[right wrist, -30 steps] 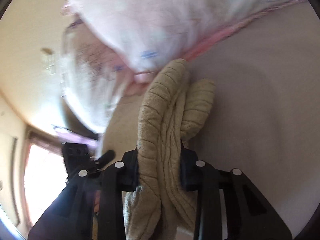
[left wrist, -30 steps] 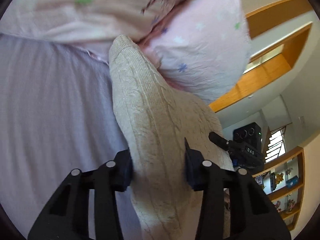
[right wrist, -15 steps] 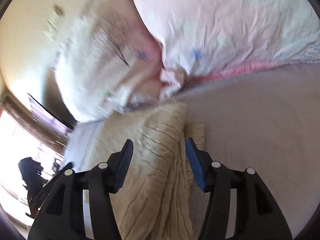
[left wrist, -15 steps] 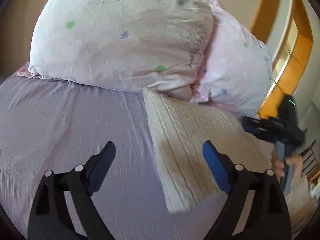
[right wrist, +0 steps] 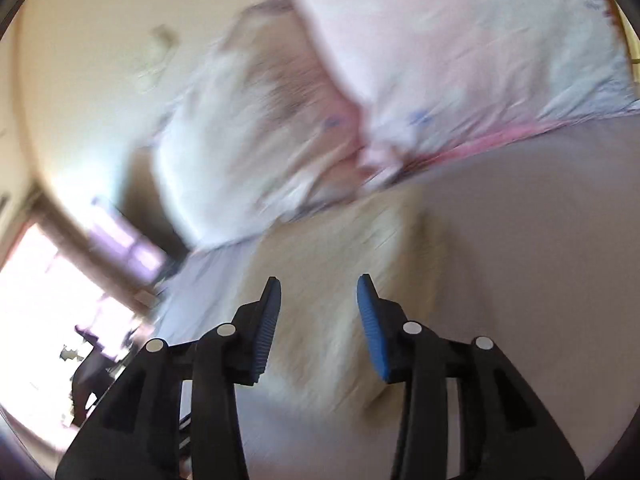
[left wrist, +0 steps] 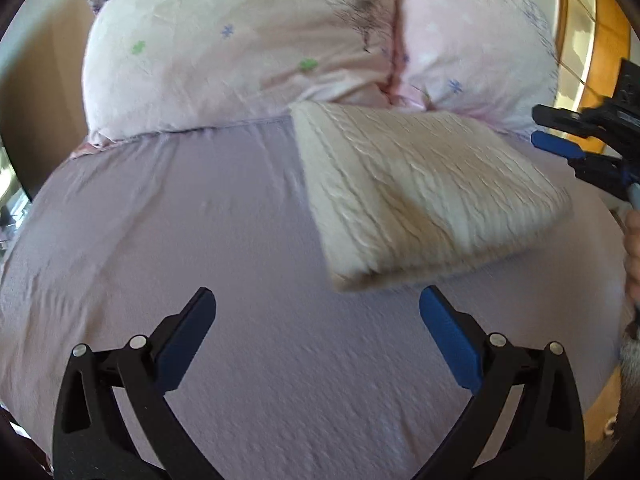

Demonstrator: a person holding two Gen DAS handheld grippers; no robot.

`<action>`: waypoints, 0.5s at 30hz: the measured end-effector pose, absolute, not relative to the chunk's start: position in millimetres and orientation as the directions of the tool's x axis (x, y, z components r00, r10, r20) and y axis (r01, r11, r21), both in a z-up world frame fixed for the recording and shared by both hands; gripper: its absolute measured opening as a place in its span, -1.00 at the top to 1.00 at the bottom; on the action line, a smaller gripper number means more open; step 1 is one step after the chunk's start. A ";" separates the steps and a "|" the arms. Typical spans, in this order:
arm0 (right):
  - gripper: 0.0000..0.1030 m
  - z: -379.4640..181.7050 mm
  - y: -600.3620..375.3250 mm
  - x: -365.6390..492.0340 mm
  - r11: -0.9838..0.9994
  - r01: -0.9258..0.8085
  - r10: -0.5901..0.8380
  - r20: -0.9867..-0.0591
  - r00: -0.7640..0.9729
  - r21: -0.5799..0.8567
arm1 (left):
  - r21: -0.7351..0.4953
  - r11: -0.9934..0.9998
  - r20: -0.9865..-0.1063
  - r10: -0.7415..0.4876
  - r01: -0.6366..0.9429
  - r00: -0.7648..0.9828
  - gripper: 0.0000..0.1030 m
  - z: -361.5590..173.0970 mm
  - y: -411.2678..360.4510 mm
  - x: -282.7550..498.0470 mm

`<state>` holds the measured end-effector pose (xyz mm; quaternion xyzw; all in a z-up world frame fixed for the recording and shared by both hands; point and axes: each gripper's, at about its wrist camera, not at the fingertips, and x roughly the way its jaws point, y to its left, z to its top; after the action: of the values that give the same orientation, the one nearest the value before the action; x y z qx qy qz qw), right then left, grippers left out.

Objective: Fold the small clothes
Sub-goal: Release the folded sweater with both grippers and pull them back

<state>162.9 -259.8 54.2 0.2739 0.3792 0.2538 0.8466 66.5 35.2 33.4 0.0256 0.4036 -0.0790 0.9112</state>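
A folded cream cable-knit garment [left wrist: 420, 192] lies flat on the lilac bed sheet [left wrist: 200, 240], its far edge against the pillows. My left gripper [left wrist: 316, 312] is open and empty, a short way in front of the garment's near corner. My right gripper [right wrist: 318, 296] is open and empty just above the garment [right wrist: 340, 280]; that view is blurred by motion. The right gripper also shows at the right edge of the left wrist view [left wrist: 580, 148], beside the garment and apart from it.
Two pale pink pillows with small flower prints [left wrist: 240, 48] [left wrist: 472, 52] lie along the head of the bed. A wooden frame [left wrist: 576, 20] stands at the far right. A bright window [right wrist: 48, 300] is at the left of the right wrist view.
Both grippers have opened and let go of the folded garment, which now lies on the sheet. Both have drawn back from it; the left opened wider.
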 end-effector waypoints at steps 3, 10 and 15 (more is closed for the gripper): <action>0.19 32.6 -241.6 152.4 0.719 -0.222 0.667 -0.564 0.488 0.658 | -0.050 0.985 -0.766 -0.146 0.167 0.626 -0.96 26.2 29.7 65.7; -0.81 40.0 -253.0 110.6 0.795 -0.194 0.560 -0.574 0.597 0.574 | -0.108 0.991 -0.798 -0.132 0.076 0.588 -0.97 13.0 30.7 63.6; -0.97 41.8 -234.8 74.9 0.920 -0.158 0.369 -0.659 0.655 0.357 | -0.001 0.997 -0.829 -0.044 0.077 0.558 -0.97 9.3 16.6 66.6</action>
<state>74.9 -234.8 41.8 0.1354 0.3884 0.1465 0.8996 66.6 16.6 9.3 0.0176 0.4690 -0.0341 0.8824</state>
